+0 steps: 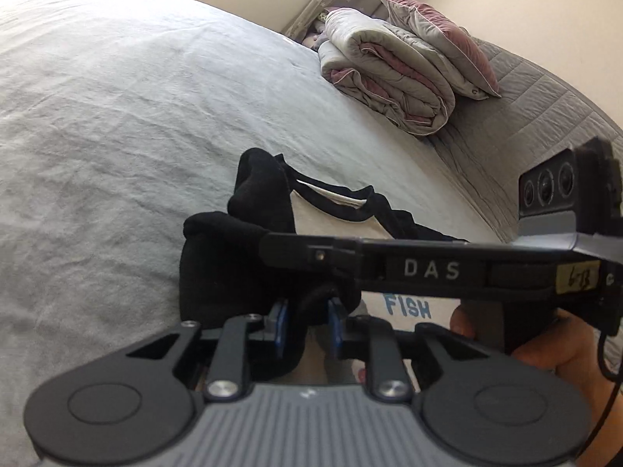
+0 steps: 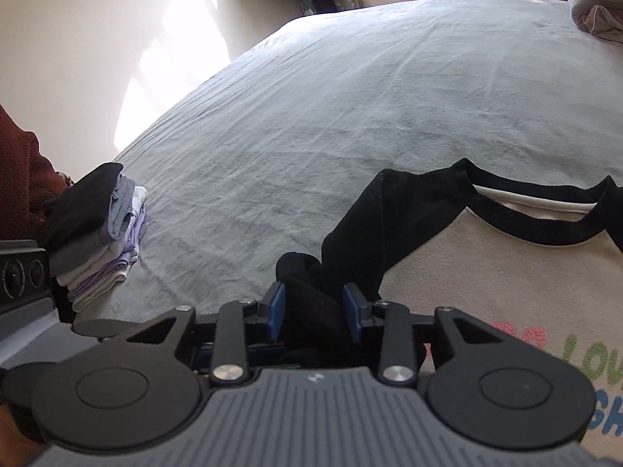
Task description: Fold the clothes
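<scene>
Black sleeve fabric is what both tools are after. Farthest left in the right wrist view, a neat stack of folded grey, white and lilac clothes (image 2: 105,241) sits at the edge of the pale grey-blue bed sheet (image 2: 350,97), probably finished pieces set clear of the work. Next comes the left gripper (image 1: 307,321), its blue pads (image 1: 281,321) drawn narrow with a bunched black sleeve (image 1: 233,264) lying between them; I cannot tell whether they truly pinch it. Across it lies the right gripper (image 2: 313,317), jaws part closed around the same dark sleeve cloth, which fills the gap and appears held. Both seem to gather the sleeve so it can be laid over the body. Rightward spreads the cream sweatshirt with black collar and coloured lettering (image 2: 506,280), flat on the sheet, neckline pointing away towards the far side of the bed, its long axis running from the person outward. Furthest right in the left wrist view rests a rolled grey and mauve quilt (image 1: 389,78).
</scene>
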A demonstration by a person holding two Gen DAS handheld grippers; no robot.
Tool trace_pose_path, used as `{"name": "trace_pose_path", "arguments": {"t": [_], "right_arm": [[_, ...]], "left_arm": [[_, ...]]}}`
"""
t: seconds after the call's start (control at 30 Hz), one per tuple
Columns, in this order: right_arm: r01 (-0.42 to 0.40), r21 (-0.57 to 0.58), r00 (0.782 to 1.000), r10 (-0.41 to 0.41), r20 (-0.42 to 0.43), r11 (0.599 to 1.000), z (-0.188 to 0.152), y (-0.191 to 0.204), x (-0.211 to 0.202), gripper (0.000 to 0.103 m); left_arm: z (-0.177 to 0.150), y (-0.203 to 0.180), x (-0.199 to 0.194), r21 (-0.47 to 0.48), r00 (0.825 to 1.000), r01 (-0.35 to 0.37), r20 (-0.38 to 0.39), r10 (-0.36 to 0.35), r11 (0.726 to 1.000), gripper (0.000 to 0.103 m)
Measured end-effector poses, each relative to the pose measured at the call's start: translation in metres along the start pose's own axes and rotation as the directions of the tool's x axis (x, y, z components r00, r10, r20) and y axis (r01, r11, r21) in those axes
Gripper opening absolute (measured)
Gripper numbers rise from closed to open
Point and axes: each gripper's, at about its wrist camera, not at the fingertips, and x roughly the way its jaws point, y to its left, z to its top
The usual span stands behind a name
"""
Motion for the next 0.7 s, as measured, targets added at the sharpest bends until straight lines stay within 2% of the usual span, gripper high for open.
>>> {"name": "trace_pose_path", "arguments": {"t": [0.07, 0.13, 0.3, 0.47, 0.6, 0.7], "right_arm": [[0.007, 0.021, 1.0, -0.007, -0.006, 1.0, -0.004, -0.009, 0.002, 0.015], [0.008, 0.039, 1.0, -0.008, -0.001, 0.999, -0.008, -0.016, 0.001, 0.014], [-0.018, 0.064, 0.999, 0.016, 0.039, 0.998, -0.008, -0.014, -0.013, 0.012], [-0.049, 0.058, 0.997, 0.045, 0.065, 0.997, -0.003, -0.004, -0.02, 0.012], [-0.093, 0.05, 0.992, 0.089, 0.084, 0.994, 0.004, 0.008, -0.023, 0.012], [-0.133, 0.068, 0.987, 0.126, 0.102, 0.989, 0.009, 0.013, -0.025, 0.012]], "left_arm": [[0.004, 0.015, -0.011, -0.083, 0.999, -0.005, 0.045, 0.009, 0.997, 0.028], [0.007, 0.029, -0.016, -0.172, 0.998, -0.014, 0.065, 0.025, 0.985, 0.033], [0.003, 0.051, -0.006, -0.352, 0.998, -0.042, 0.023, 0.053, 0.935, 0.04], [-0.008, 0.07, 0.004, -0.532, 1.0, 0.018, 0.009, -0.016, 0.847, 0.041], [-0.011, 0.08, -0.002, -0.619, 0.991, 0.132, 0.09, -0.097, 0.774, 0.044], [-0.013, 0.087, -0.011, -0.659, 0.98, 0.194, 0.158, -0.119, 0.727, 0.046]]}}
